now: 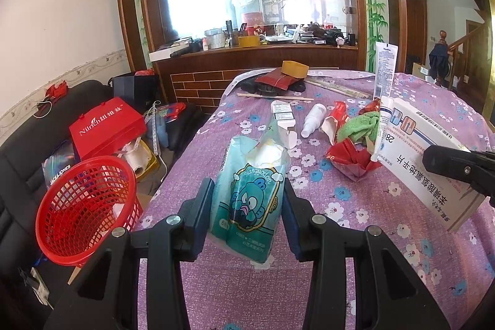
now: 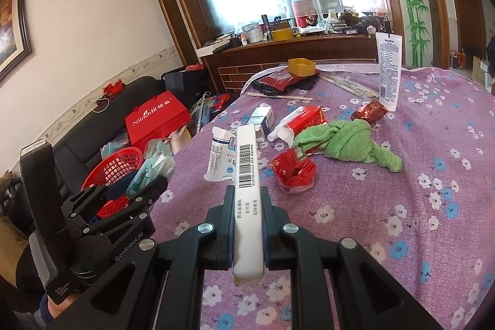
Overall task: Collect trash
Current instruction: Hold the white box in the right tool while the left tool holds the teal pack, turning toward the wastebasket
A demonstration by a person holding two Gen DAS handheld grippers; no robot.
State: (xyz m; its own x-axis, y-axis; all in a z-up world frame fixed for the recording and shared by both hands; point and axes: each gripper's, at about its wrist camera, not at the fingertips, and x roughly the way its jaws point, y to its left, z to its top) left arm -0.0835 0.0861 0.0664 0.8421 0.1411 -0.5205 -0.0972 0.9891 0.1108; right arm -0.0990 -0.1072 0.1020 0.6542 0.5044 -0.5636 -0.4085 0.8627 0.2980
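Teal tissue pack [image 1: 247, 200] is what I've got in the left gripper [image 1: 247, 206] right now, its two fingers pinching the pack from both sides and holding it up off the purple floral tablecloth [image 1: 355, 206]. The gripper points forward and somewhat down over the table's near left edge. The pack's top is torn open, with white tissue poking out.

My right gripper [image 2: 247, 225] tilts down about the same way, fingers clamped on a white medicine box [image 2: 247, 190] held edge-up, barcode side facing the camera. From the left view that box hangs in the air to the right of the tissue pack, well above the cloth.

Red mesh basket [image 1: 83, 206] sits off the table's left edge, lower down beside the black sofa [image 1: 18, 169]. Through the mesh I can see something pale at the bottom, can't tell what.

Still on the table: crumpled red wrappers [image 2: 294, 175], a green cloth [image 2: 346, 141], a small white spray bottle [image 1: 312, 119], an opened white carton [image 2: 263, 118] and an upright lotion tube [image 2: 388, 70]. A yellow tub [image 2: 301, 66] sits at the far end; can't see inside it.
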